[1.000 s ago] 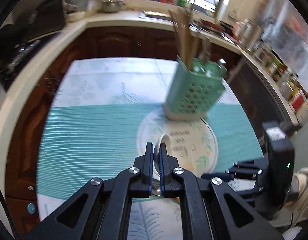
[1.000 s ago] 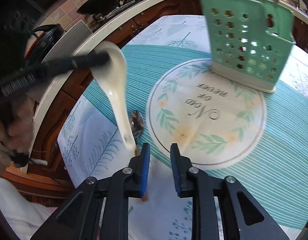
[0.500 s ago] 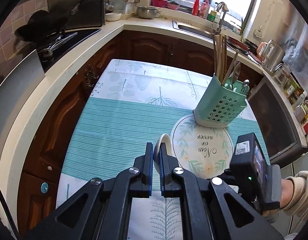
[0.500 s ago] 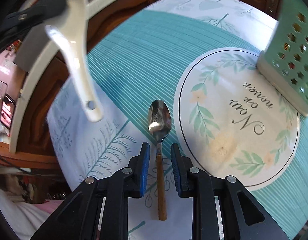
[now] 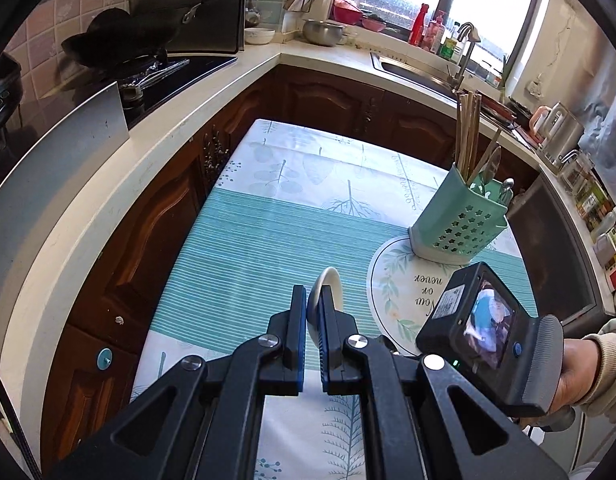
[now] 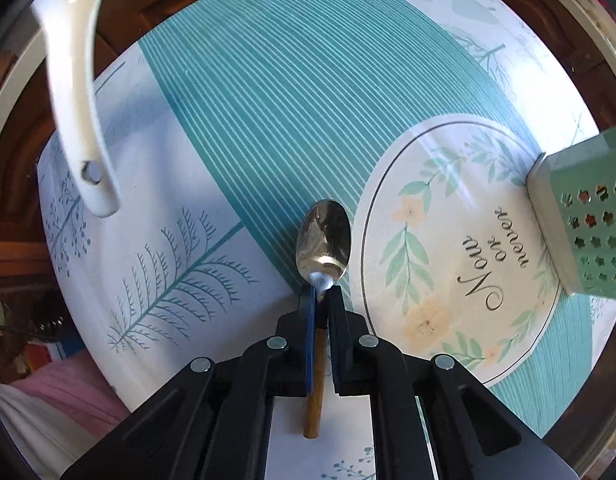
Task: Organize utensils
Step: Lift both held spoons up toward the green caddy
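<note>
The round floral medallion [image 6: 460, 256] printed on the tablecloth [image 6: 268, 100] reads "Now or never" in script; no other writing is legible.

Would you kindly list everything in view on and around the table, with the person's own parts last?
Ceramic spoon: one, white, held off the table in the left tool.
Metal spoon: one, silver bowl, wooden handle, on the tablecloth, in the right tool.
Utensil holder: one, green, perforated, on the round print, holding chopsticks and cutlery.
Tablecloth: one, teal-striped.
Left tool: shut on the ceramic spoon.
Right tool: just closed on the metal spoon's handle.
</note>
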Available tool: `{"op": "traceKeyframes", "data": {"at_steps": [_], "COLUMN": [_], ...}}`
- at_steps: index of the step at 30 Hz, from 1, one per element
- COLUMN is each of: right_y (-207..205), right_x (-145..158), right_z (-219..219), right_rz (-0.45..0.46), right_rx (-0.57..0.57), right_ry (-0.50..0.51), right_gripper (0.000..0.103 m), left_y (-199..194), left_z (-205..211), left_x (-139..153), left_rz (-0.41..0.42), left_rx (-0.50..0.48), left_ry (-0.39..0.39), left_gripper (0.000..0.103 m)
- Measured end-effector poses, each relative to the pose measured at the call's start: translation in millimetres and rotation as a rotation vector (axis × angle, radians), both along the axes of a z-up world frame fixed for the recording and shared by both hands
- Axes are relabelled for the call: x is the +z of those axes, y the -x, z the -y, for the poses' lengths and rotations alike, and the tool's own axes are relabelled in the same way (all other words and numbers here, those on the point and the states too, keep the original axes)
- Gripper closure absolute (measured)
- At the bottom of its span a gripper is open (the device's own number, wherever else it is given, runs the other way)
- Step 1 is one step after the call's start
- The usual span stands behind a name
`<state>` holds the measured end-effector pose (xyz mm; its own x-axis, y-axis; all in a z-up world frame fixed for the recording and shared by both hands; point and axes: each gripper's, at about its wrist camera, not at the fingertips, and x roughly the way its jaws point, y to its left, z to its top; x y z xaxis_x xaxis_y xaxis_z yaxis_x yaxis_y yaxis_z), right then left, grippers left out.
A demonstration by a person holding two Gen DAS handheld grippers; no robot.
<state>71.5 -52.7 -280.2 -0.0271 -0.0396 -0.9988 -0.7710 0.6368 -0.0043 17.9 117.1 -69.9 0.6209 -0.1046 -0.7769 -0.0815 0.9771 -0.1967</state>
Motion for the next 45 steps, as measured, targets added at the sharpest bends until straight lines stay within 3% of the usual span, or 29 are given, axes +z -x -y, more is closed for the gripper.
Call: {"op": "traceKeyframes", "data": {"at_steps": [6, 11, 20, 28, 35, 39, 45], "right_y": [-19, -19, -29, -70, -108, -138, -152], "right_x": [34, 77, 170, 223, 226, 197, 145], "right_z": [41, 89, 182, 250, 287, 279, 252], "right_rz": [-0.013, 0.116, 0.447, 0.801, 0.948, 0.955, 0.989], "right_rx": [-0.242, -0.409, -0.645, -0.729, -0.731, -0.698, -0.621], "right_ry": [-0.213, -0.362, -0.552, -0.698, -0.770, -0.776, -0.752], "right_gripper": [0.098, 0.098, 0.098, 0.098, 0.098, 0.098, 0.097], "left_y": [-3, -17, -64, -122, -177, -194, -207], "left_z": [18, 54, 142, 200, 226, 237, 246], "left_x": [18, 46, 100, 119, 96, 77, 51], "left_rz": [0.039, 0.104, 0.261, 0.395, 0.376, 0.350, 0.306], "left_rx": [-0.062, -0.163, -0.320, -0.293, -0.263, -0.275, -0.291], "left_ry": [-0.004, -0.014, -0.069, -0.139, -0.182, -0.210, -0.241], "left_gripper": [0.100, 0.100, 0.100, 0.100, 0.100, 0.100, 0.100]}}
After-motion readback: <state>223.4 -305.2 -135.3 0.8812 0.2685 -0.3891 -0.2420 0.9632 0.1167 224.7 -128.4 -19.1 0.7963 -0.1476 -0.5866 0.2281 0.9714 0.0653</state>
